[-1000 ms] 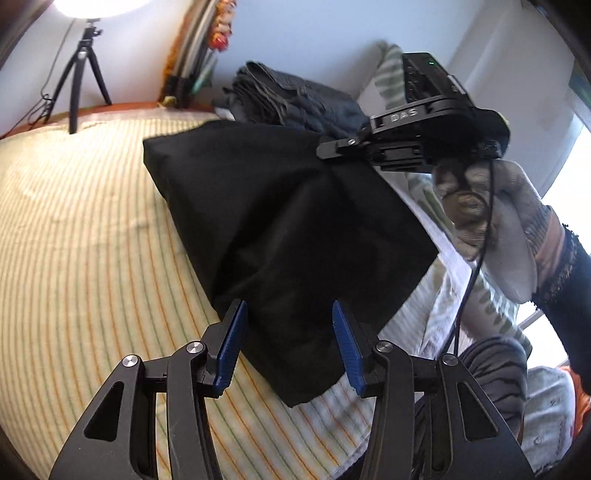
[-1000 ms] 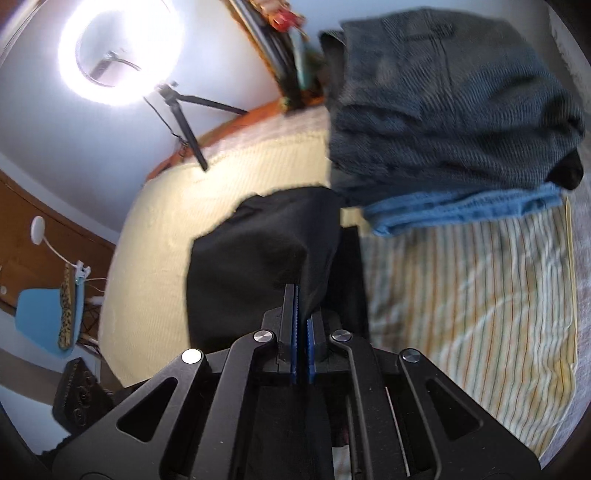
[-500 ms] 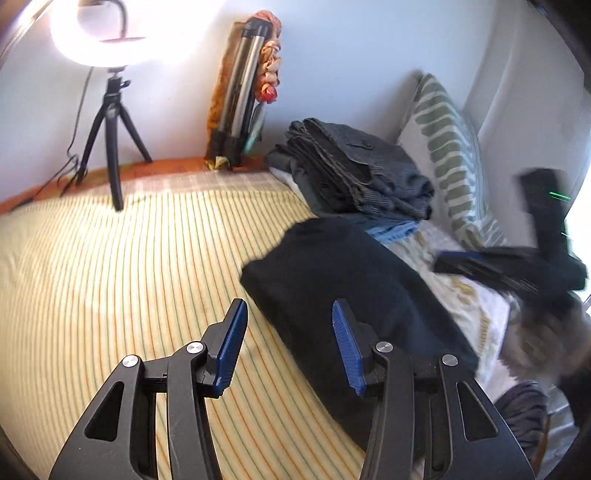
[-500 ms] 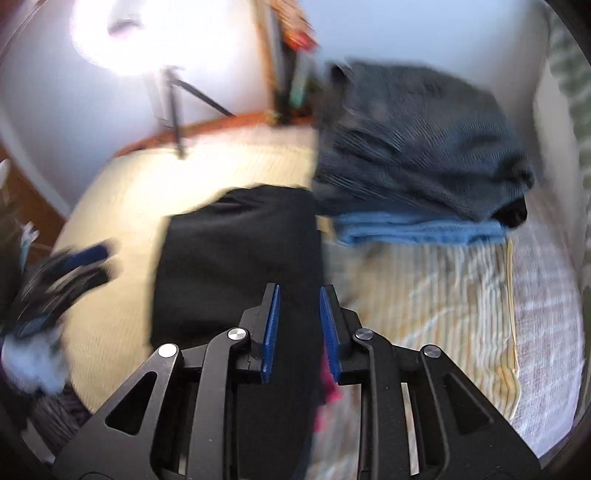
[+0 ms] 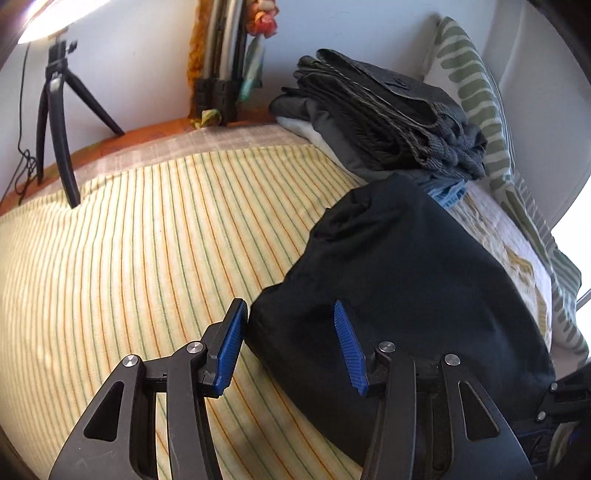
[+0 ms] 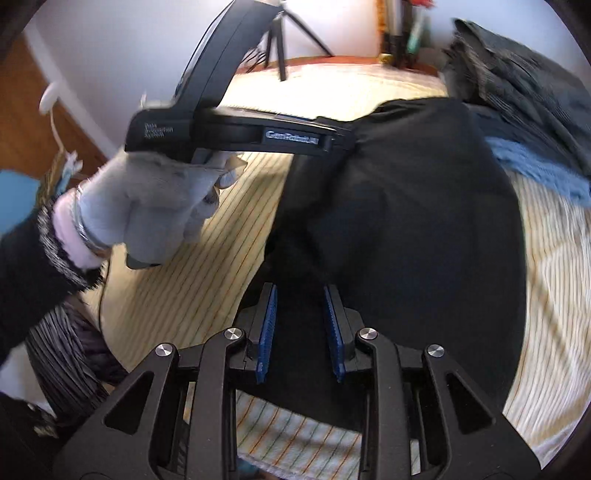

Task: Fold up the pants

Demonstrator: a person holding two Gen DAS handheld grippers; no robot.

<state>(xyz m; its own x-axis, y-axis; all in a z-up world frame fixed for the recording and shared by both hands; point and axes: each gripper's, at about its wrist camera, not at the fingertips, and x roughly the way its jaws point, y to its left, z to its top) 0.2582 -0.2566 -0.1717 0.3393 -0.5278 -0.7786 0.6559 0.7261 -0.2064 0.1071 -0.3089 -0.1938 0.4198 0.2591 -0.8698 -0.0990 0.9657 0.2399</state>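
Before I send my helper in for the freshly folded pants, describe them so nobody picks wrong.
Find the yellow striped bedsheet. Near its pillow end sits a stack of folded clothes; the black pants lie just before it. They are plain black and lie alone, while the stack is grey over blue.

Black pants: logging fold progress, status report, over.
Left gripper open at pants' corner. Right gripper open over them. Black pants folded, lying on bed. Nothing blocking.

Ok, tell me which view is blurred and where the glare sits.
Left wrist view: sharp, with ring light glare top left and window whiteout at the right edge. Right wrist view: motion-smeared, worst on the folded stack; black pants show little detail.
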